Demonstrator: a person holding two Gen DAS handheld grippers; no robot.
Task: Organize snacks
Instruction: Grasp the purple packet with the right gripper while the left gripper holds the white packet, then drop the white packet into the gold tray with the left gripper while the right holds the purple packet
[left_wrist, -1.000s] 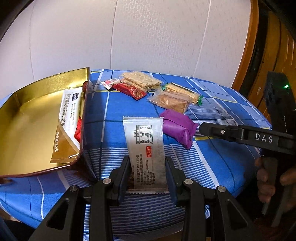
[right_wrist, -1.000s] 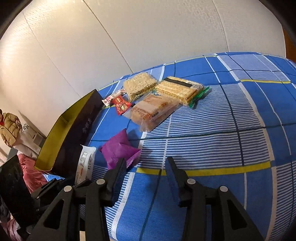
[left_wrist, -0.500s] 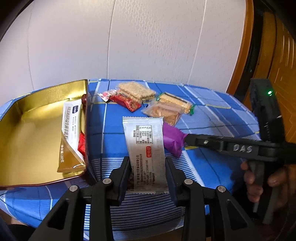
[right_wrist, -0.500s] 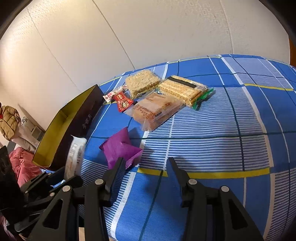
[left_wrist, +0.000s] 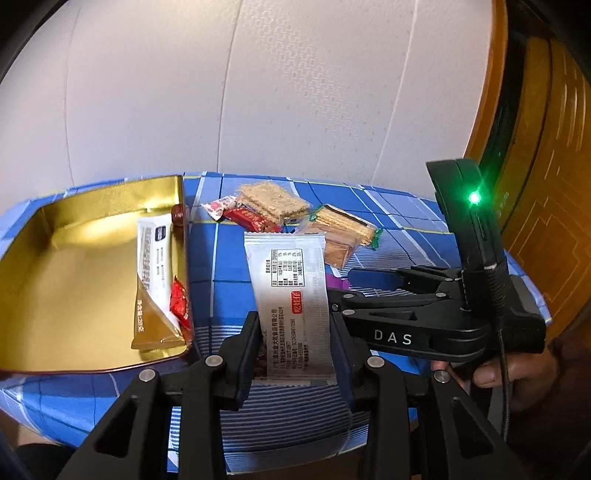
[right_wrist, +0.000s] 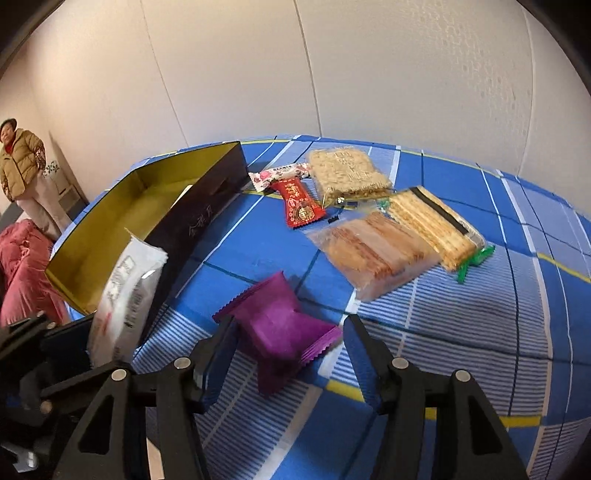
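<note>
Left gripper (left_wrist: 295, 354): jaws clamped on the lower end of a white packet (left_wrist: 291, 295), which is held clear of the blue striped cloth (left_wrist: 221, 266) just right of the gold box (left_wrist: 74, 280); the box already holds a gold-and-white pouch (left_wrist: 153, 280) and a red sweet (left_wrist: 180, 301). Right gripper (right_wrist: 288, 354): jaws opening, a purple packet (right_wrist: 279, 325) lying on the cloth between them with no pad pressing on it. Remaining stock further back on the cloth: a red candy (right_wrist: 301, 205), a pink-and-white candy (right_wrist: 279, 173), and three clear bags of crackers (right_wrist: 373, 251), none touched. Risks, as judged: the white packet is gripped only at its bottom seam, so it could swing or slip out on the way over the box wall and land outside; the purple packet is soft and puffy, so a closing pinch could squeeze it forward out of the jaws; the two grippers work close together and could knock each other. Change from a second ago: the white packet hangs higher off the cloth; the right gripper has swung left from bare cloth to straddle the purple packet, jaws wider.
</note>
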